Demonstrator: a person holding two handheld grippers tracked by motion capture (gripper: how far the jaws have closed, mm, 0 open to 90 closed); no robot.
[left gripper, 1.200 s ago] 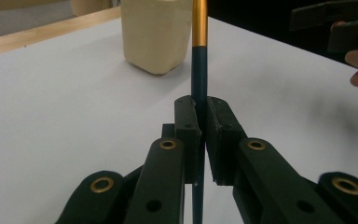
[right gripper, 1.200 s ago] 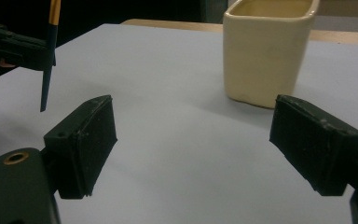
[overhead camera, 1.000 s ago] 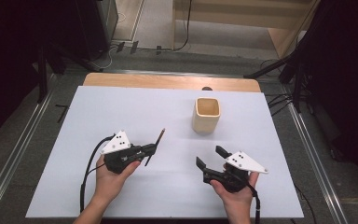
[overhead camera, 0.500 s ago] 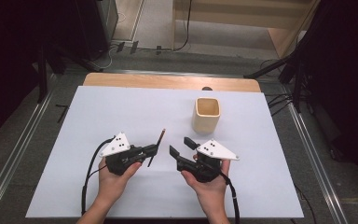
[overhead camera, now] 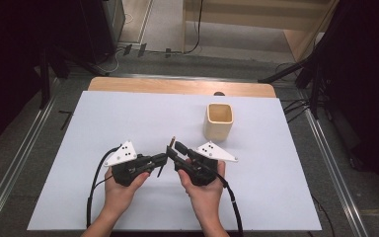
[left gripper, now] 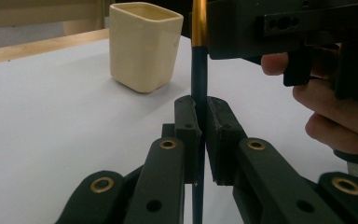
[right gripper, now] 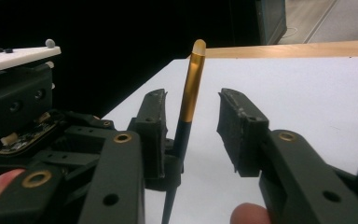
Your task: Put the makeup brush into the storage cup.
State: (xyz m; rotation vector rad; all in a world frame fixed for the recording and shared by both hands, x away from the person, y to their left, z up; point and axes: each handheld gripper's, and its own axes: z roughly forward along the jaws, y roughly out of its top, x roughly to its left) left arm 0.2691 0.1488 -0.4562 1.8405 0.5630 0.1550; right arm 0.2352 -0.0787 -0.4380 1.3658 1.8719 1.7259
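Pen (left gripper: pixel 198 70) upright in left hand-held gripper (left gripper: pixel 199 116), between right hand-held gripper's (right gripper: pixel 191 126) parted jaws.

I'm looking down on a white table top (overhead camera: pixel 128 118) with a strip of bare wood along its far edge (overhead camera: pixel 177 86). Grey floor (overhead camera: pixel 163 29) runs beyond it, cables (overhead camera: pixel 123 49) trailing across. Metal rails (overhead camera: pixel 10 168) flank both sides. There's light wooden furniture (overhead camera: pixel 296 34) at far right. The edges of the room go dark.
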